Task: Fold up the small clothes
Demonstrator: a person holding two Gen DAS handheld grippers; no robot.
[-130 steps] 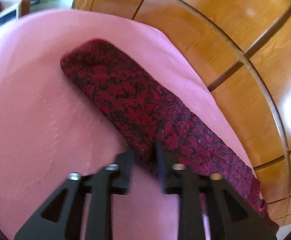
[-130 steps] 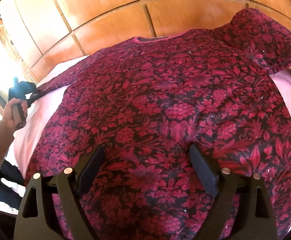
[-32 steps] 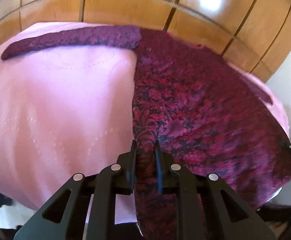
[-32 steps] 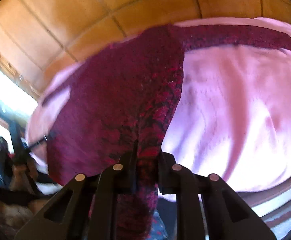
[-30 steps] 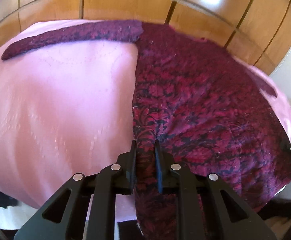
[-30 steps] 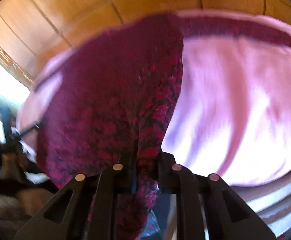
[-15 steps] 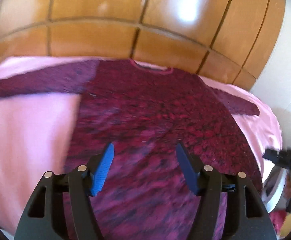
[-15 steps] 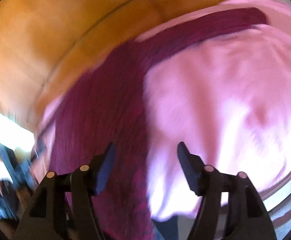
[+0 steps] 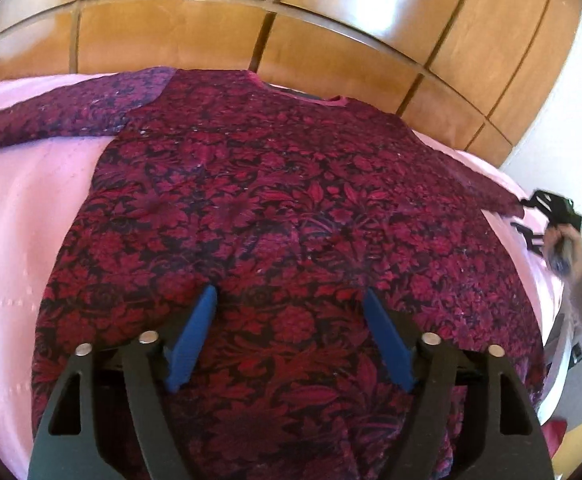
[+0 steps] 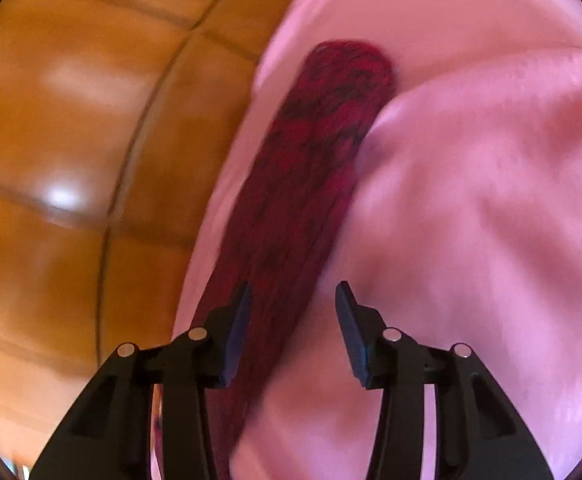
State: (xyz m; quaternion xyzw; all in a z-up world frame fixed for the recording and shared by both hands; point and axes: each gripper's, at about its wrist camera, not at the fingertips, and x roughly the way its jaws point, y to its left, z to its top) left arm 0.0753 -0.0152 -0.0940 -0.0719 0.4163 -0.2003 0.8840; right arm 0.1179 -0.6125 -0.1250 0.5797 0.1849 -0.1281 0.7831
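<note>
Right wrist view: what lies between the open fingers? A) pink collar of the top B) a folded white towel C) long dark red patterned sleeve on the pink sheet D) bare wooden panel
C: the long dark red patterned sleeve runs up the frame from between the fingers of the right gripper, lying flat on the pink sheet; the pads stand clear of it on both sides.

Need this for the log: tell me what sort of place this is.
Probably a bedroom: a dark red floral-patterned top lies spread on a pink quilted bedspread, against glossy wooden wardrobe-like panels.
</note>
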